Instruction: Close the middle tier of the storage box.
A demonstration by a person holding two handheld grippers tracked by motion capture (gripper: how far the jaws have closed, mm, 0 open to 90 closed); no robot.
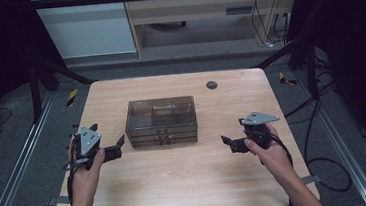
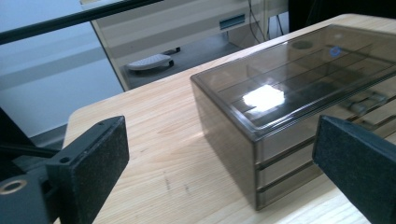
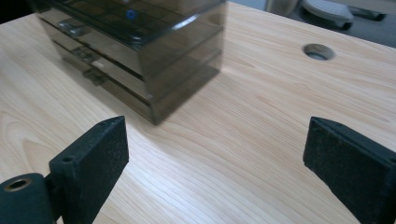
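Both grippers, left gripper (image 1: 117, 148) and right gripper (image 1: 226, 142), jaws wide, empty, flank smoked drawer box (image 1: 161, 121) mid-table. Brace left corner, pinch a front drawer handle (image 3: 95, 76) squarely, pull straight.

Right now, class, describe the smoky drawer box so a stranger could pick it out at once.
Start at the pale wooden table; near its middle, between the two hand-held tongs, stands the drawer box. It is the one see-through thing there: dark tinted plastic, a compartmented top, and shut drawers with small handles facing the person.
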